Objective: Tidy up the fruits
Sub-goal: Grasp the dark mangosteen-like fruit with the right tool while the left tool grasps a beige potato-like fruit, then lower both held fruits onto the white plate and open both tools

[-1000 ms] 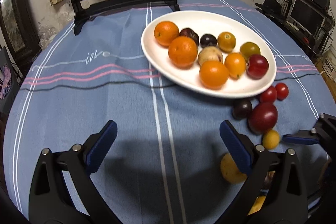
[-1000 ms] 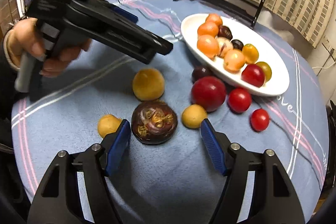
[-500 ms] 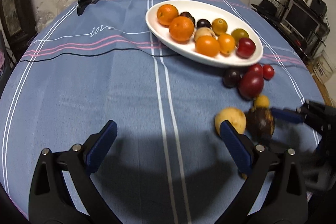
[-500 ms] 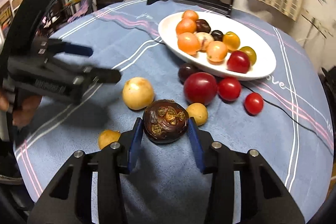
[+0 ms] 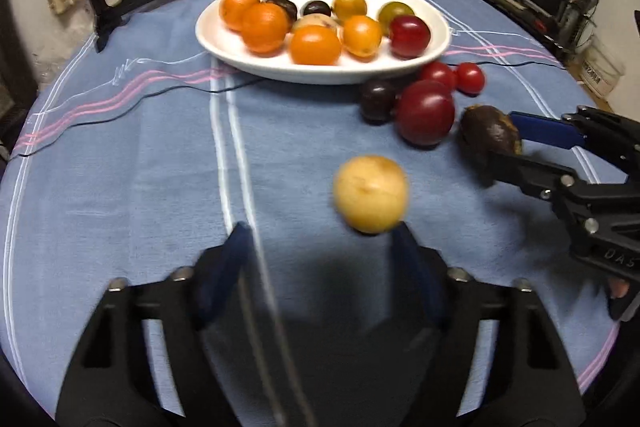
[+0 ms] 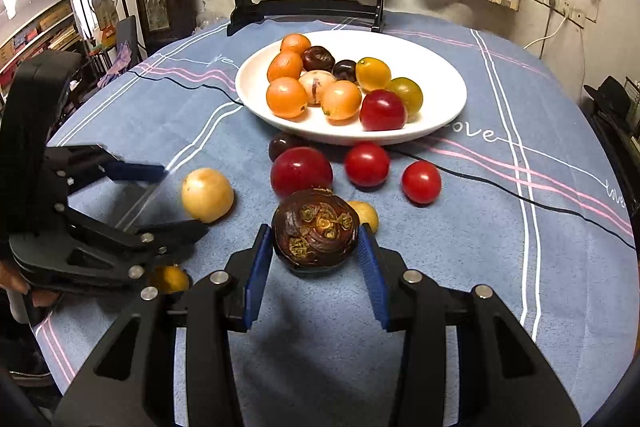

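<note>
1. The dark fruit (image 6: pixel 315 229) sits between the right gripper's (image 6: pixel 316 259) blue pads, which press its sides; its flat patterned face is turned toward the camera.
2. It is held just in front of the red fruit (image 6: pixel 301 171), near the plate (image 6: pixel 440 83).
3. The left gripper (image 5: pixel 320 259), jaws just closing and partly apart, holds nothing; the round yellow fruit (image 5: pixel 371 199) lies just ahead of its right finger.

Open bench left, crowded right

Bare bench (image 5: pixel 120 187) lies left of the white plate (image 5: pixel 436 39); loose red fruit (image 5: pixel 426 117) and tomatoes (image 6: pixel 366 163) crowd the cloth just before the plate's near rim.
</note>
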